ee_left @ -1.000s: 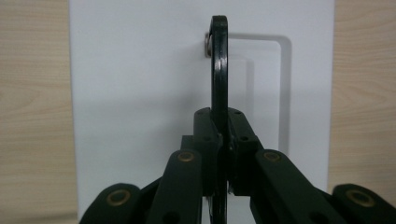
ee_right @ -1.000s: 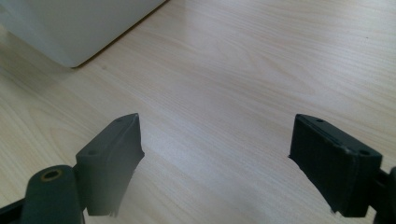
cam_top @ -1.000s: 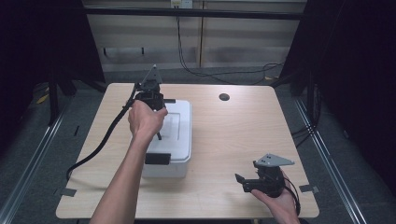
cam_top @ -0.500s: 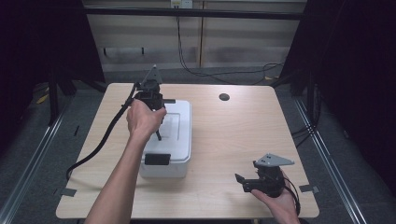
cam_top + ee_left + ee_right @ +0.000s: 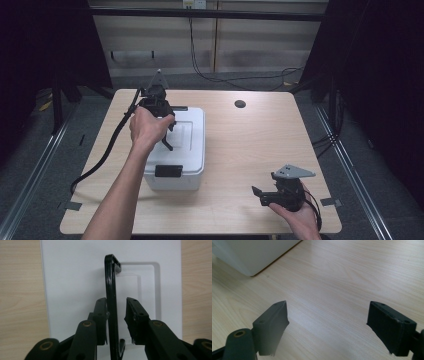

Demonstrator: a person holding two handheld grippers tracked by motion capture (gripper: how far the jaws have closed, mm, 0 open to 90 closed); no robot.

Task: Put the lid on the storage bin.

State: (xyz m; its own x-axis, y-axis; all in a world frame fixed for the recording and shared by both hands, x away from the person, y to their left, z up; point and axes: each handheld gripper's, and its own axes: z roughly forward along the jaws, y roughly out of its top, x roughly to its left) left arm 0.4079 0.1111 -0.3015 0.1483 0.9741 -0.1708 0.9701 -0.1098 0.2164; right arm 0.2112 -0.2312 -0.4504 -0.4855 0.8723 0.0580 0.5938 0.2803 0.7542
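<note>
- Nearest, the right gripper (image 5: pixel 270 196) rests at the table's (image 5: pixel 250 150) near right corner, held in a hand, its jaws spread wide with nothing between them; in the right gripper view they frame bare pale wood, and a rounded white corner of the box (image 5: pixel 249 255) is cut off at the top left
- Further in, on the left half of the table, stands the white box (image 5: pixel 187 160), a rectangular plastic container with a lid that has a shallow recessed panel and a black latch (image 5: pixel 168 171) on its near end; a second dark latch at the far end is mostly hidden behind the left hand
- Over the lid, the left gripper (image 5: pixel 116 312) points down at the black handle (image 5: pixel 111 302), a thin glossy bar with hooked ends that stands up out of the recess; the jaws straddle it, one side touching or nearly so, the other with a clear gap, so they are parted and not clamped
- In the high view the handle itself is too small to make out under the gripper
- Farthest, a small dark round hole (image 5: pixel 240 104) sits near the table's back edge
</note>
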